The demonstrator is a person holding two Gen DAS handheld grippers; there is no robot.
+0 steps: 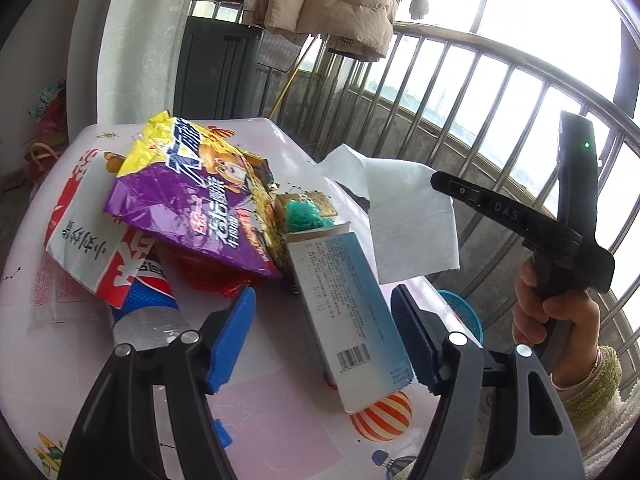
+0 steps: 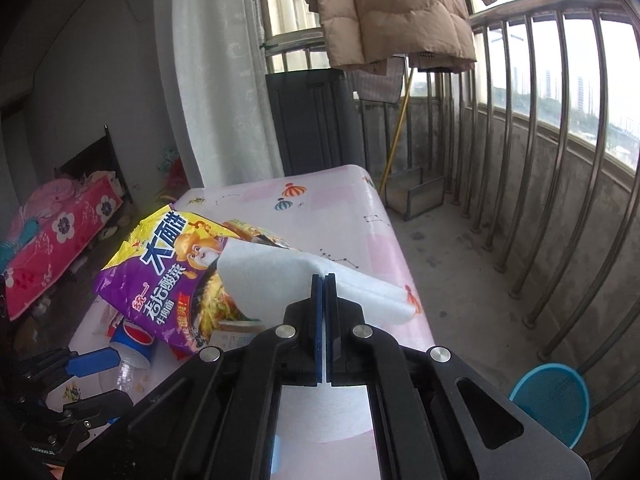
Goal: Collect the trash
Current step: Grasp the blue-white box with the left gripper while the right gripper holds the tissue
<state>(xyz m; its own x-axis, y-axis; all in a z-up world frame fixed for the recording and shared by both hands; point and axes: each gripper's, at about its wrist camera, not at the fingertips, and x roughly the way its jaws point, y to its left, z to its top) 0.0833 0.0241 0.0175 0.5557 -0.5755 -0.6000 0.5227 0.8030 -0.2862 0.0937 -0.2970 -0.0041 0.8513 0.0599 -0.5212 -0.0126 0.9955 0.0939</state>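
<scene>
right hand-held gripper (image 2: 324,280) clenched on white tissue (image 2: 280,276) | left hand-held gripper (image 1: 324,336) released around blue-white carton (image 1: 352,320), 12 o'clock | advice: pads should have squared on carton's long sides above desk (image 1: 280,420)

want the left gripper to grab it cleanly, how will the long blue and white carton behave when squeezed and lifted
The blue and white carton looks like thin cardboard, so it probably stays stiff when lifted but may dent if squeezed hard. It lies between the open pads of the left gripper, resting partly on other trash, so it could slide or tilt at first contact. Probably light.
</scene>
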